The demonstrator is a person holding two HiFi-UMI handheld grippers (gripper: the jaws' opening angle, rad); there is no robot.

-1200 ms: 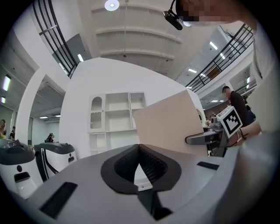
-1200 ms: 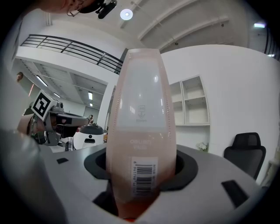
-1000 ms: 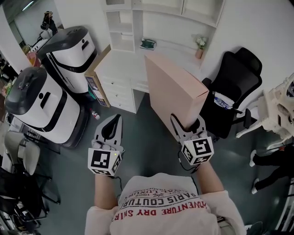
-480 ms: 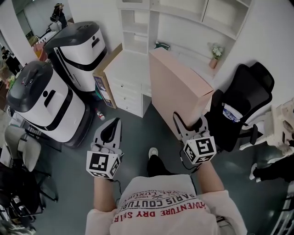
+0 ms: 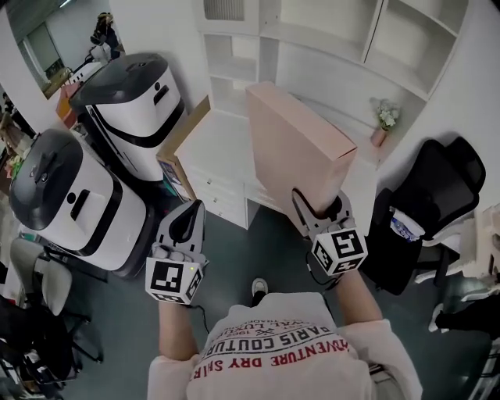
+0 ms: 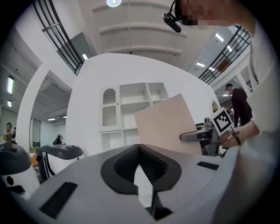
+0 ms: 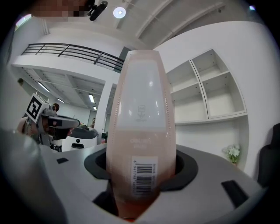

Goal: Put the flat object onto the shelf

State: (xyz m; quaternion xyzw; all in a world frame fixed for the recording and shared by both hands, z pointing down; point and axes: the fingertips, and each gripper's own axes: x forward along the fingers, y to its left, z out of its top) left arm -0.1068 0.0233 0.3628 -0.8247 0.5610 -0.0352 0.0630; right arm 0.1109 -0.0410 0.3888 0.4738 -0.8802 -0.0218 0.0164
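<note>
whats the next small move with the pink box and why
Probably carry the box forward toward the shelf. The right gripper is clamped on its near edge and holds it upright, and the box has not yet reached the shelf. The left gripper is shut and empty, so it could steady the box later.

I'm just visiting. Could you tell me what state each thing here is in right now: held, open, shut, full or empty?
Flat pink cardboard box: held on edge, not yet on the shelf.
Right gripper: shut on the box's lower end.
Left gripper: shut, empty.
White wall shelf: open compartments in view look empty.
Small potted flowers: upright on the white desk.
</note>
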